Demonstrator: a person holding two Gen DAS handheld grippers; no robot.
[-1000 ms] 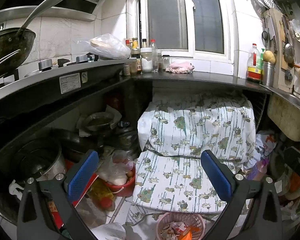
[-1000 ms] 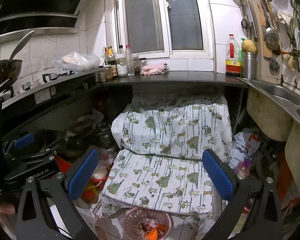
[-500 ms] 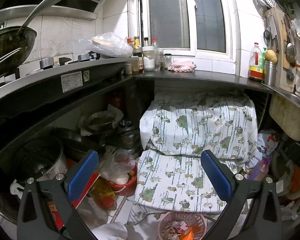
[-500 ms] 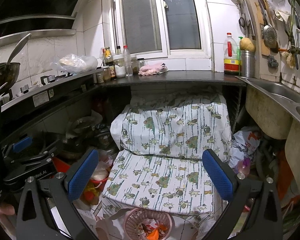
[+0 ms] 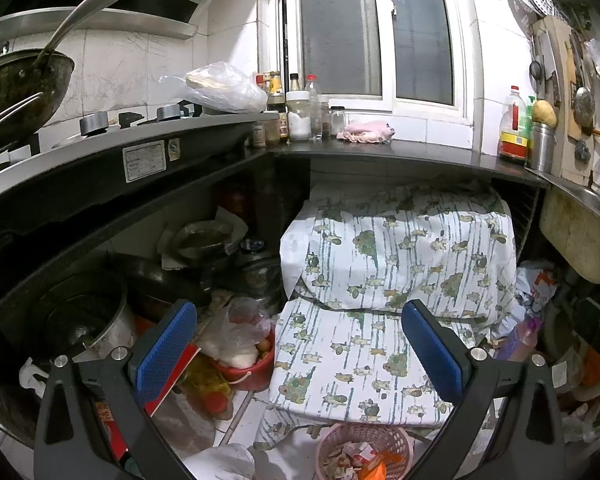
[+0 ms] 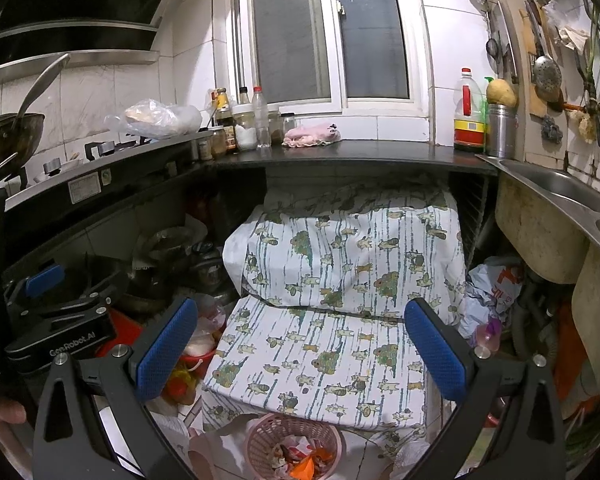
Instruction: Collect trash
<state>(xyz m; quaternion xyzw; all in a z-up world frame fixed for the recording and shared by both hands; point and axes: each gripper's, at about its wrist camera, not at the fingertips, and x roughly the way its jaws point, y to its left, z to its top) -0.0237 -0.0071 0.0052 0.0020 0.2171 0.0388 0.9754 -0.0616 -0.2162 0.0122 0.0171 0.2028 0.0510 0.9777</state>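
A pink plastic waste basket (image 5: 364, 450) holding paper and orange scraps stands on the floor at the bottom of the left wrist view; it also shows in the right wrist view (image 6: 294, 446). My left gripper (image 5: 300, 350) is open and empty, well above the basket. My right gripper (image 6: 300, 350) is open and empty too. The left gripper's body (image 6: 56, 320) shows at the left of the right wrist view. A crumpled white and orange bag (image 6: 494, 284) lies under the sink. A plastic bag (image 5: 220, 86) sits on the stove.
A cloth-covered box (image 5: 396, 292) fills the space under the dark counter (image 5: 400, 152). Pots (image 5: 80, 320) and a red bucket (image 5: 246, 364) crowd the shelf at left. Bottles (image 5: 300, 110) and a pink rag (image 5: 366, 131) are on the counter. A steel sink (image 6: 560, 192) is at right.
Both grippers have risen and tilted slightly, so the scene has slid down and the counter looks a little nearer. Nothing was taken hold of.
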